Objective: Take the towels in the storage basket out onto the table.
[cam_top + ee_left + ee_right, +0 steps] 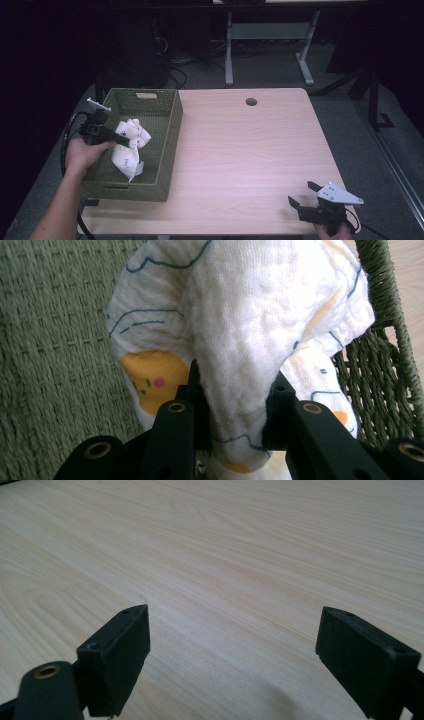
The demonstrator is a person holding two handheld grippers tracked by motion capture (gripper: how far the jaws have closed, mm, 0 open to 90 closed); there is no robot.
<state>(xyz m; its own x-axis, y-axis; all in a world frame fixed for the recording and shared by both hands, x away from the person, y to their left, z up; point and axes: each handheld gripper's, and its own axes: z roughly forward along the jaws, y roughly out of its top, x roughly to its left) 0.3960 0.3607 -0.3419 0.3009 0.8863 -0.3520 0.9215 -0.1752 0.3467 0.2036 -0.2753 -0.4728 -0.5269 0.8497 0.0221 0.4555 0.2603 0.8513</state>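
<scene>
A white cloth (129, 147) printed with yellow shapes and blue lines is bunched inside a green woven basket (170, 135) at the table's left. My left gripper (121, 141) is shut on a fold of this cloth (235, 365), its black jaws pinching the fabric from both sides above the basket floor (55, 340). A hand holds that gripper at the basket's left rim. My right gripper (304, 194) stands open near the table's front right corner, with bare wood between its fingers (120, 655).
The light wooden table (250, 150) has a round cable hole (251, 101) near its back edge. The basket's right wall (385, 365) stands close beside the held cloth. Desk legs and cables lie on the dark floor behind.
</scene>
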